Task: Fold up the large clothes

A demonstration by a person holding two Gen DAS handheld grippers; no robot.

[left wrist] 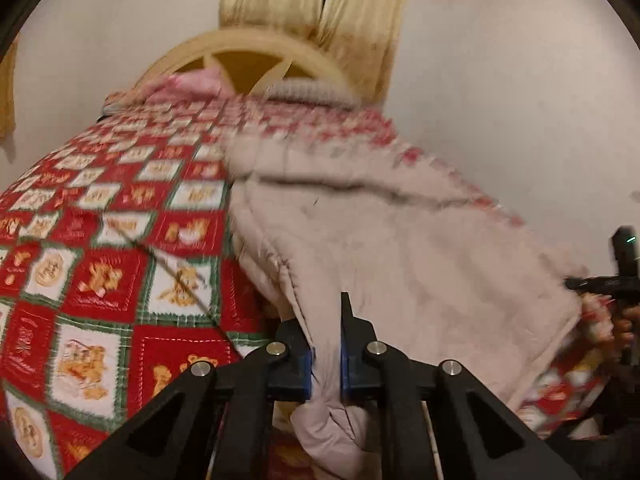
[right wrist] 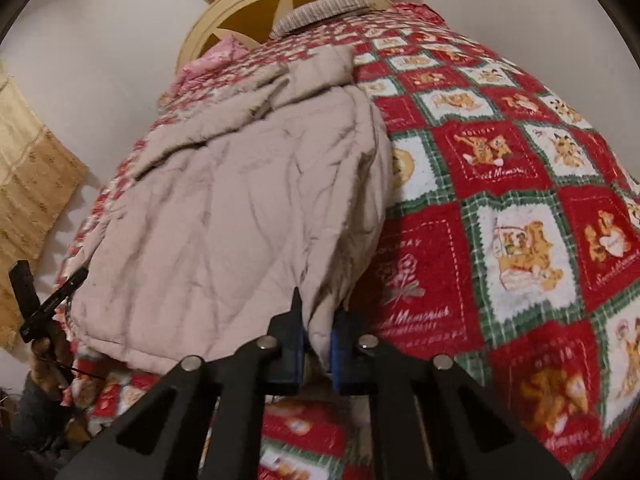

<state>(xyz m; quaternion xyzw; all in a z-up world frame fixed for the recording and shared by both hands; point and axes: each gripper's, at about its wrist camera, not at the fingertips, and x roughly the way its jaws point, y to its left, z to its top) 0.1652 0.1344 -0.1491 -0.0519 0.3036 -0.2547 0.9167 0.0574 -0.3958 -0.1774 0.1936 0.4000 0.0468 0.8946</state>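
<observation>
left gripper [left wrist: 326, 344]: clamped on padded beige coat [left wrist: 400, 248] hem | right gripper [right wrist: 316, 336]: clamped on hem too | coat ahead, unfolded, on quilt [right wrist: 500, 208] | progress: early, folds remain

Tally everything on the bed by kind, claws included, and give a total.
Beige padded garment: 1
Red patchwork bedspread: 1
Pillows at the headboard: 2, pink and grey striped
Claws: 2, left claw and right claw, each shut on the garment's near hem
Total: 6
</observation>
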